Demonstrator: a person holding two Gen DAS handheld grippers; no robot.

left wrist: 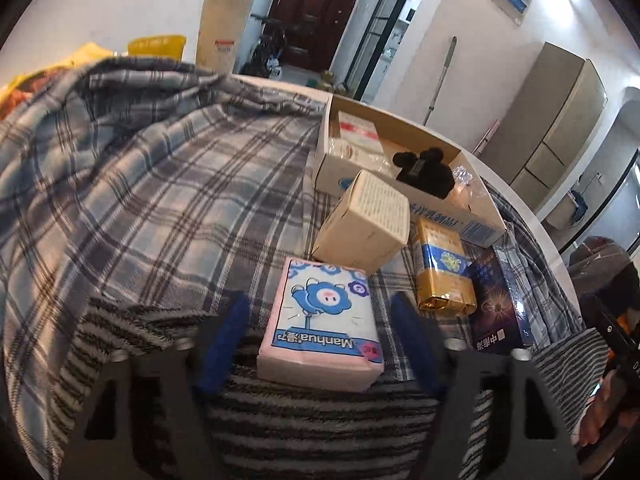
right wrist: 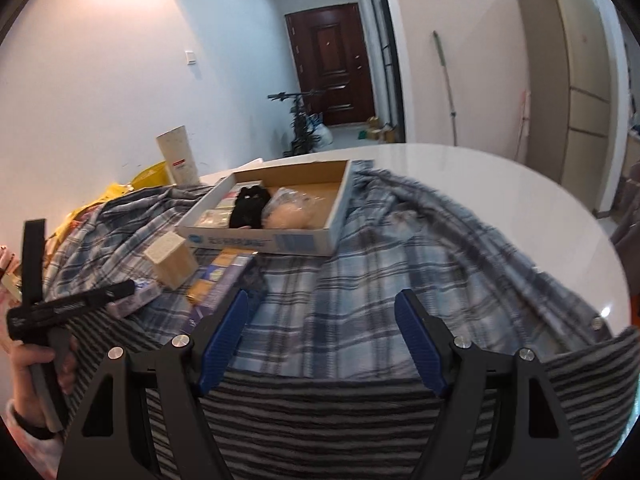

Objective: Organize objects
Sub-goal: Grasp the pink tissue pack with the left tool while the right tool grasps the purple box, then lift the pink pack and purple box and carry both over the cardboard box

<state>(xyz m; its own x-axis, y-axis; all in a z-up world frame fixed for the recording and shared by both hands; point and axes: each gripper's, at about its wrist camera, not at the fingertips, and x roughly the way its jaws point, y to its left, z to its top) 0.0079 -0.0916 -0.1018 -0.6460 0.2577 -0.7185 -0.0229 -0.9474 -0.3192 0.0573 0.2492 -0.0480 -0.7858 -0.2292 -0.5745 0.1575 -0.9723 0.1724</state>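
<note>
A dark wooden door point(right wrist: 334, 70) stands at the top centre of the right wrist view, a bicycle point(right wrist: 298, 120) just lower left of it. A tall beige cabinet point(right wrist: 580, 72) fills the upper right (a long-handled mop point(right wrist: 446, 84) leans nearby).

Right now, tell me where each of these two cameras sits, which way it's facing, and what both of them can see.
Left wrist: sits on the left gripper, looking down past its blue fingers at the pink tissue pack between them, pads apart from it; a hand shows far right.
Right wrist: sits on the right gripper, open over bare plaid cloth; the other gripper and its hand show far left.
Shared: cardboard tray, black toy, brown door.
</note>
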